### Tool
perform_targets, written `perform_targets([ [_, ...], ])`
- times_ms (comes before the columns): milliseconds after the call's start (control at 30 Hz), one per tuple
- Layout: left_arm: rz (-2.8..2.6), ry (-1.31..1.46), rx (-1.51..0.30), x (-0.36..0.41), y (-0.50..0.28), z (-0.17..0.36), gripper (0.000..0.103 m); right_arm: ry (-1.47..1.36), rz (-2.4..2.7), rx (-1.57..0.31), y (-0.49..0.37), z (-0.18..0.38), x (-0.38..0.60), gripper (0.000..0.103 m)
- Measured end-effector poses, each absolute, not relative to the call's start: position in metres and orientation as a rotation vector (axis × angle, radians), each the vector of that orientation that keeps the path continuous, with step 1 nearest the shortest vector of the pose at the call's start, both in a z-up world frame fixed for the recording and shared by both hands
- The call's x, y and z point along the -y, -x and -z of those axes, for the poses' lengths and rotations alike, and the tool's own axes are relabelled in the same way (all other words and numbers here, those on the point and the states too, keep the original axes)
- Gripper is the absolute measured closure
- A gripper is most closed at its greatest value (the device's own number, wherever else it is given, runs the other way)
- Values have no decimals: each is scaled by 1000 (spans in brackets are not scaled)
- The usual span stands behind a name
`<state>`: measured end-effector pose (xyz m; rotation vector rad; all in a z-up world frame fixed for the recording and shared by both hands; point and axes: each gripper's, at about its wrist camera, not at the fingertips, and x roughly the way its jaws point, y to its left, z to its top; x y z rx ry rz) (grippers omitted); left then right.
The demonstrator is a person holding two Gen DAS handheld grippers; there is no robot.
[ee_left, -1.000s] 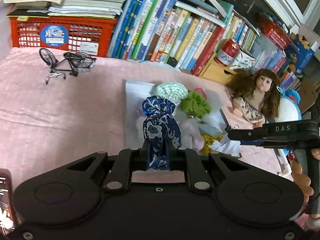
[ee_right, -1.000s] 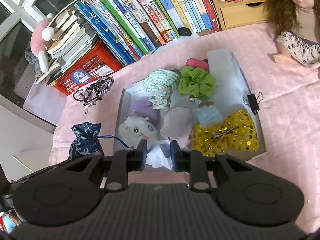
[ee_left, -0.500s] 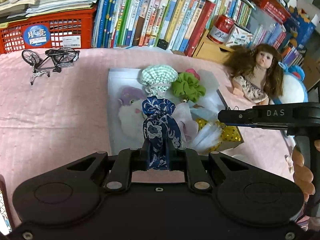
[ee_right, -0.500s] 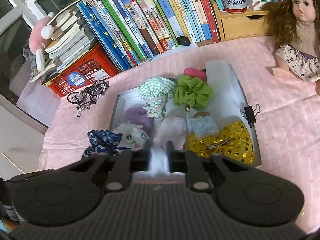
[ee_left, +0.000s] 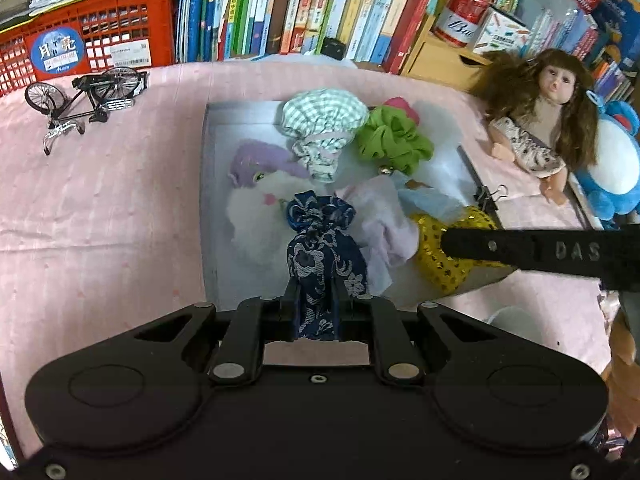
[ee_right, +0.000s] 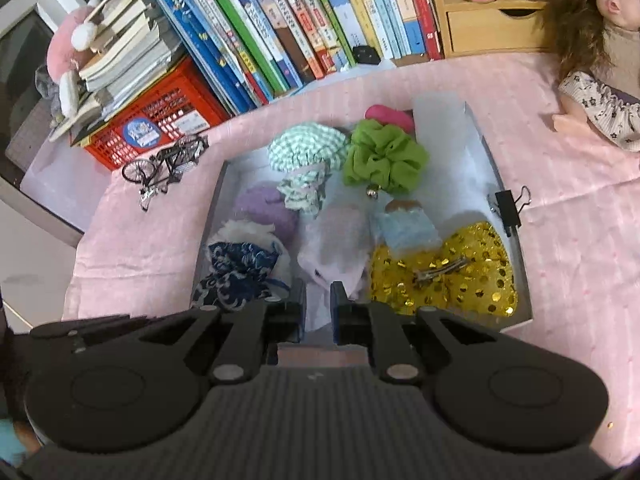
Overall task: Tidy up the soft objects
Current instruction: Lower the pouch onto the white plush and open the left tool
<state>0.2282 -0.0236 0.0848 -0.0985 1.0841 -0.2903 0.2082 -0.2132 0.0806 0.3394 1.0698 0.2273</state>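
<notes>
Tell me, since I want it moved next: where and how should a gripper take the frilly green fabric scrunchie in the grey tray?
Probably grip the frilly green fabric scrunchie across its puffed ruffles from straight above. It lies flat in the grey tray, pressed against the green checked fabric pouch, so a side approach looks crowded.

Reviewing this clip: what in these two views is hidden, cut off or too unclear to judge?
- White plush toy: mostly covered by the blue pouch in the left gripper, both views.
- Pink item: behind the green scrunchie, unidentifiable.
- Right gripper: its grip on the white tissue is unclear in the left view.
- Doll: cut off, right view.
</notes>
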Motion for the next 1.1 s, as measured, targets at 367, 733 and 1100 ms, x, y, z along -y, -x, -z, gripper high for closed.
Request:
perform_targets([
  [367,228,90,-1108,29,-253,-72,89,-321,-234,-1127,-218,-64,203,83],
  [733,178,100,-1116,32,-274,-56,85,-272,-199,-1086,-220,-68,203,82],
  [1100,181,47,-1042,35,-261,-66,45,-230,-186,-1016,-211,-79,207,55],
])
